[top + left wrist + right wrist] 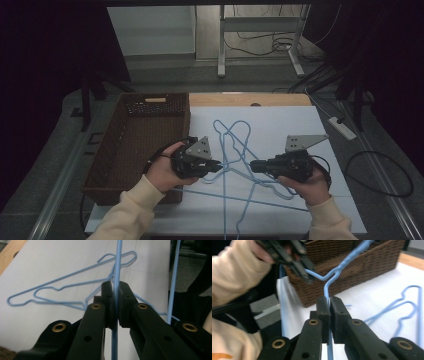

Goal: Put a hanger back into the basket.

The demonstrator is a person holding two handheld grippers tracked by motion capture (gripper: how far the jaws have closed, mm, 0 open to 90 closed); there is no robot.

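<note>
Basket's [352, 267] top cut off; nearby left gripper [287, 257] blurred.

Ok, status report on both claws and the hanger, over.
Left claw and right claw both shut on blue wire hanger. More hangers lie tangled beneath. Wicker basket waiting left.

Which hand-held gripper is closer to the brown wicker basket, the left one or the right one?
Left. The left hand-held gripper sits just beside the basket, near its right wall. The right hand-held gripper is farther right, over the white sheet.
</note>
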